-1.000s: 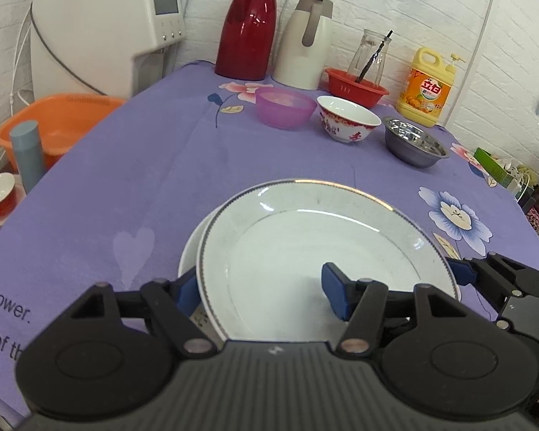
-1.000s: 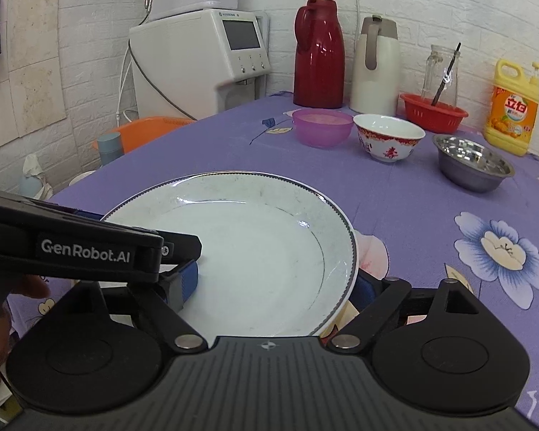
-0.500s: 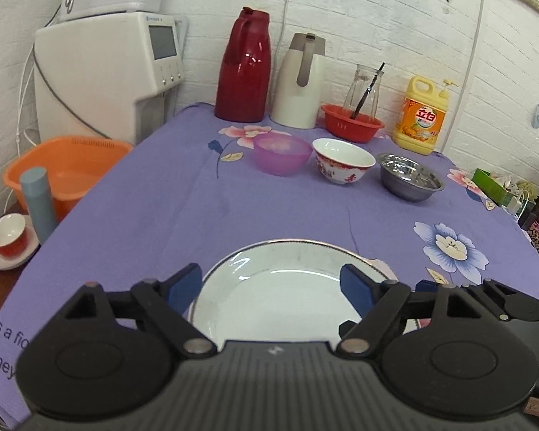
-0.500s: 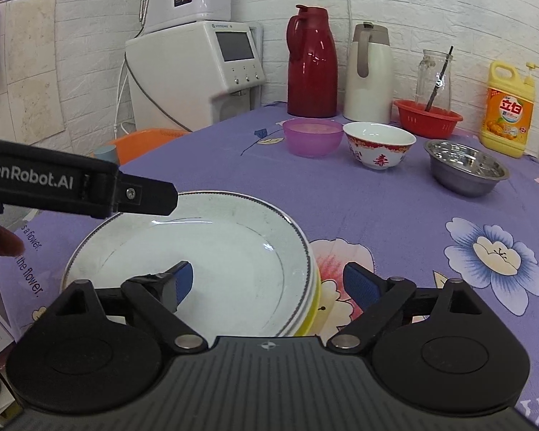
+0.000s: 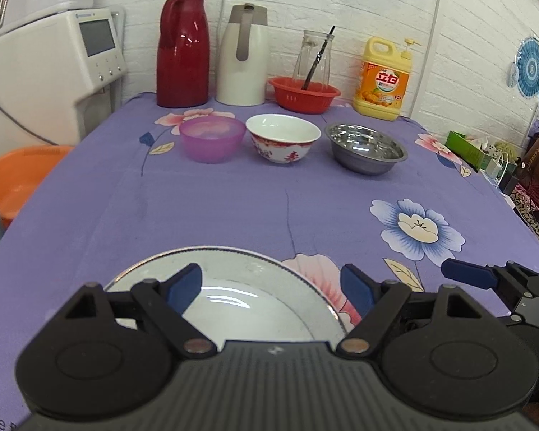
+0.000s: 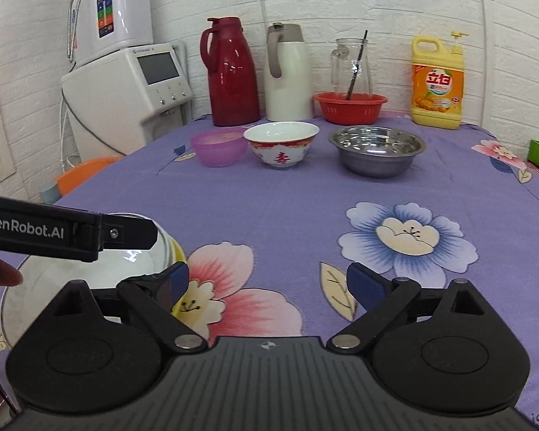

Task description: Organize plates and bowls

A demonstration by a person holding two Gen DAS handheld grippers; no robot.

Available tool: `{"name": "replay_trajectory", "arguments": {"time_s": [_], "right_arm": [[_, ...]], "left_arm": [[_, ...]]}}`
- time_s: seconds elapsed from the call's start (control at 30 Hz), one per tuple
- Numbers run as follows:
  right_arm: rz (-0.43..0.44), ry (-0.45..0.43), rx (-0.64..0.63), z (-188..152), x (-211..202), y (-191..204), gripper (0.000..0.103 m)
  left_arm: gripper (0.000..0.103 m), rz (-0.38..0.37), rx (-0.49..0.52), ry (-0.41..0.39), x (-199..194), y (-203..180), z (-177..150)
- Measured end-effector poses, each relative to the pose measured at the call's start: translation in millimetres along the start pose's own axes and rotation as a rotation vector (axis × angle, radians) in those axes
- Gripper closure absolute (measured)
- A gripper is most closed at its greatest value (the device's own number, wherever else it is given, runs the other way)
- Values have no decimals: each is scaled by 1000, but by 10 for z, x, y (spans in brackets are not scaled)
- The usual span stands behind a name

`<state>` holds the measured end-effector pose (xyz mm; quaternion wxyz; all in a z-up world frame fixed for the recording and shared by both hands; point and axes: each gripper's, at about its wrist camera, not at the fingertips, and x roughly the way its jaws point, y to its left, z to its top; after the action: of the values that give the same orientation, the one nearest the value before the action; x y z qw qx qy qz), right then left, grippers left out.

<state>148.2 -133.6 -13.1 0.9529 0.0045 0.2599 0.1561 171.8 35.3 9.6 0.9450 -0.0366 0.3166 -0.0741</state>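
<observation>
White porcelain with a dark beaded rim: a plate lying flat on the purple flowered tabletop at the near edge, seemingly set there as the top of a stack. Left gripper above it, blue pads spread wide, holding nothing, so probably free for the next piece. Farther back, lined up in a row, a translucent purple bowl, a red-and-white porcelain bowl and a stainless steel bowl, each apart from its neighbour and not yet nested; likely the remaining work. At the right edge, the right gripper, one blue pad showing.

From the right wrist: right gripper likewise wide open and empty, over bare cloth beside the plates. Plate stack low on the left, a yellow rim peeking out beneath the white one, suggesting a different dish below. Left gripper's black finger crossing over it. Same three bowls in a row ahead, in front of a red thermos, a white jug and a yellow detergent bottle.
</observation>
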Motion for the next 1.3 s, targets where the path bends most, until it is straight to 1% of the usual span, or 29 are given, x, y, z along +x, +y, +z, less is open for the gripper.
{"name": "replay_trajectory", "arguments": {"time_s": [0.33, 0.53, 0.7, 0.8, 0.97, 1.13, 1.2, 1.3], "right_arm": [[-64, -7, 36, 17, -27, -394, 0], [-76, 2, 39, -1, 2, -508, 0], [-88, -3, 15, 70, 41, -576, 0], [-92, -14, -12, 141, 50, -619, 0], [-108, -42, -41, 332, 100, -751, 0], [-133, -46, -82, 572, 212, -973, 0], [-173, -45, -89, 701, 286, -1109, 0], [-213, -41, -83, 882, 403, -1317, 0]], "left_arm": [[21, -28, 47, 25, 195, -310, 118], [21, -36, 70, 42, 276, -416, 159], [21, -53, 70, 48, 349, -469, 220], [21, -68, 79, 50, 400, -513, 311], [21, -110, 102, 27, 472, -618, 575], [21, -172, 66, 26, 703, -711, 972], [21, -195, 13, 48, 882, -751, 1143], [21, -227, -83, 91, 1194, -797, 1309]]}}
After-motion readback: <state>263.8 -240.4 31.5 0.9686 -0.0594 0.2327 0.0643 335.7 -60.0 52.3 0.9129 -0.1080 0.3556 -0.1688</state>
